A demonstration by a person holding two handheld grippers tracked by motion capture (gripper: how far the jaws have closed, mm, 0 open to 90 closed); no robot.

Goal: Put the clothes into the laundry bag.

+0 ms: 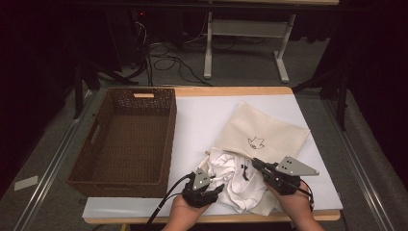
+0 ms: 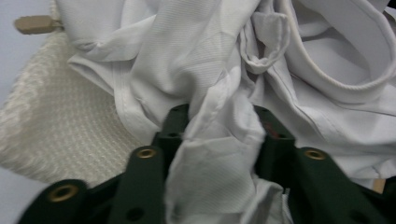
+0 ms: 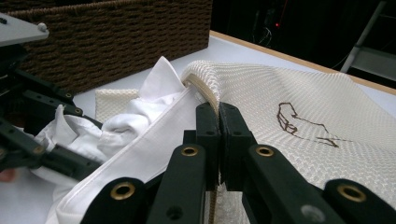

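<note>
Right gripper [image 3: 218, 140] pinches the mesh bag [image 3: 299, 102] rim, jaws pressed together, at the table's near edge. Left gripper [image 2: 219, 140] clamps a fold of the white garment [image 2: 196, 60] at the bag's mouth. Recommended: hold the rim steady, lift the cloth clear.

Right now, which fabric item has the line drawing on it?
The cream mesh bag, whose rim the right gripper pinches. The crumpled white garment in the left gripper is plain.
</note>
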